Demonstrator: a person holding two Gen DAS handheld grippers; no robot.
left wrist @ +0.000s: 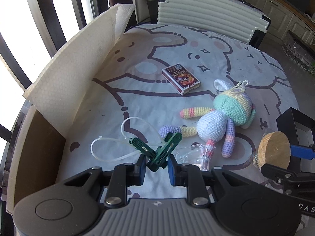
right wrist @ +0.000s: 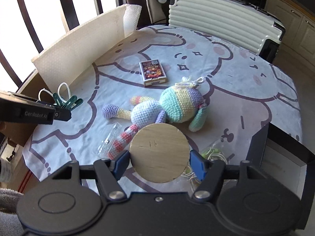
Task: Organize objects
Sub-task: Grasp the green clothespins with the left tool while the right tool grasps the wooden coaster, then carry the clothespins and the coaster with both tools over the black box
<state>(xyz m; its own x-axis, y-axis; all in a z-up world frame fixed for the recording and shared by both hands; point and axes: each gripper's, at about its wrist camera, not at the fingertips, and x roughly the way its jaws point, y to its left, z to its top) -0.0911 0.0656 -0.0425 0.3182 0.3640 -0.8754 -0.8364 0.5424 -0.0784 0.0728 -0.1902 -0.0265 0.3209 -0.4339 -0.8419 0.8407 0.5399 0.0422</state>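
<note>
1. Left gripper (left wrist: 157,164): nearest the left wrist view; blue pads closed on the tail of the green clips (left wrist: 157,150), a small cluster with white zip ties (left wrist: 110,149) looped through it; bundle held clear above the cloth (left wrist: 137,102), judging from the right wrist view.
2. Right gripper (right wrist: 159,160): jaws clamped on opposite edges of the wooden disc (right wrist: 159,153), flat face toward the camera; disc hangs over the near part of the cloth, in front of the doll's leg.
3. Doll (left wrist: 222,116): crocheted, pastel stripes, lying on its side mid-cloth; judged soft, light and yielding; best taken across the body or the head, since limbs would stretch and dangle.
4. Card box (left wrist: 181,78): flat on the cloth beyond the doll, apart from it; judged stiff and light, slick faces; grip across the narrow sides.
5. Clear case (left wrist: 196,153): transparent plastic, just beside the doll's striped leg; judged hard, slippery, possibly brittle; hold by the long edges.
6. Bag (right wrist: 214,153): clear, with green and pale contents, partly hidden behind the right finger; contents cannot be identified.
7. Black box (right wrist: 283,157): open, at the right edge of the cloth; a likely destination, by judgement only.
8. Clips and disc, handling: clips stiff and light, ties springy and liable to snag; disc rigid, smooth-rimmed, prone to pivot between two pads.
</note>
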